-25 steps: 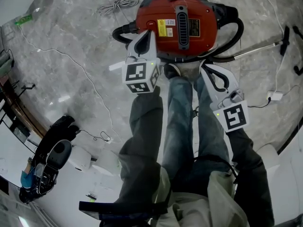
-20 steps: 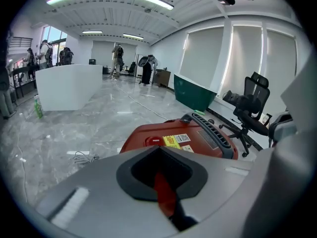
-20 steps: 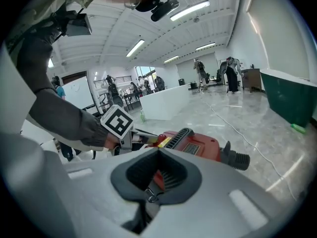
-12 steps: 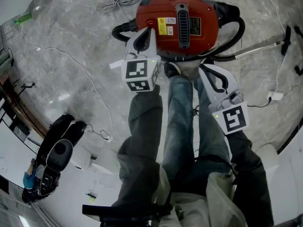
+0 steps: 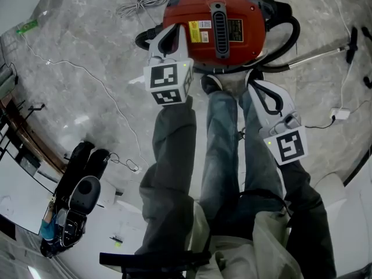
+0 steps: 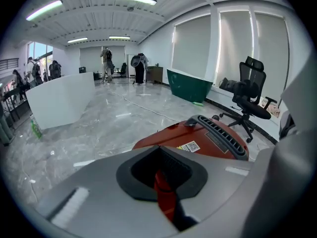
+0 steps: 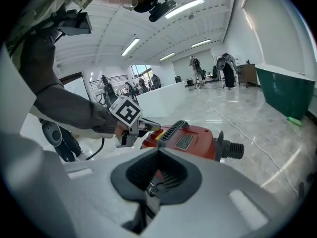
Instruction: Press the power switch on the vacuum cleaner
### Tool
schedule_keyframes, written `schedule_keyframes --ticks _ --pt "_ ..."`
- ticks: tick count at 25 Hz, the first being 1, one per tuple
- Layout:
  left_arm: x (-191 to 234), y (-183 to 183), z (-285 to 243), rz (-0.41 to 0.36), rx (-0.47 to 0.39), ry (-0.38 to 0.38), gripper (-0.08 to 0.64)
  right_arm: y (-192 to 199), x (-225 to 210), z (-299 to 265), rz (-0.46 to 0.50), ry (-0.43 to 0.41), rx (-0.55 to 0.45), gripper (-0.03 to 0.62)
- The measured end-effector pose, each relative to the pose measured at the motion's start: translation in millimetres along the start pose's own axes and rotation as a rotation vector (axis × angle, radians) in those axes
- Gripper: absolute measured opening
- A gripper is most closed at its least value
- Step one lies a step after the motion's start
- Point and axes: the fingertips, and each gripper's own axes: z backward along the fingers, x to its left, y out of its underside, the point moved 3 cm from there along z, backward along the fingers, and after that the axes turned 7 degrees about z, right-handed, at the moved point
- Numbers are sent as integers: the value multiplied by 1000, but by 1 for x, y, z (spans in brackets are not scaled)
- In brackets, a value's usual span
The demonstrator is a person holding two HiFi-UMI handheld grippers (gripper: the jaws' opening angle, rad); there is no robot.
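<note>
No word, brand or number can be read anywhere. Just beside the jaws of the left gripper (image 5: 169,38), the red vacuum cleaner (image 5: 244,45) carries a yellow-and-white sticker (image 5: 199,32) with a code square. Farther from those jaws, past the vented handle (image 5: 218,23), sits a dark plate (image 5: 235,28) whose print is too small to make out. Behind the jaws of the left gripper and of the right gripper (image 5: 256,78), each marker cube (image 5: 167,83) (image 5: 285,146) bears black-and-white square patterns only, no letters.

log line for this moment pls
left gripper: shut, tip over vacuum cleaner left side, switch not visible | right gripper: shut, empty, beside leg
</note>
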Motion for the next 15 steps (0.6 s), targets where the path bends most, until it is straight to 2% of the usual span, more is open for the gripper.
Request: schedule_keyframes --ticks 4,6,10,13,15 --pt "1 -2 -7 -38 93 38 5 -1 4 -3 -6 -3 -7 2" --pt "1 -3 -7 -17 77 52 5 -2 7 -3 -1 -7 -10 2" --pt "4 3 4 94 20 35 5 -2 14 2 -7 -26 -13 2" --pt "-14 13 26 81 -11 -2 5 2 11 11 -7 -31 -7 2" --pt "-35 27 48 94 -16 8 5 4 7 20 -15 -29 -13 2"
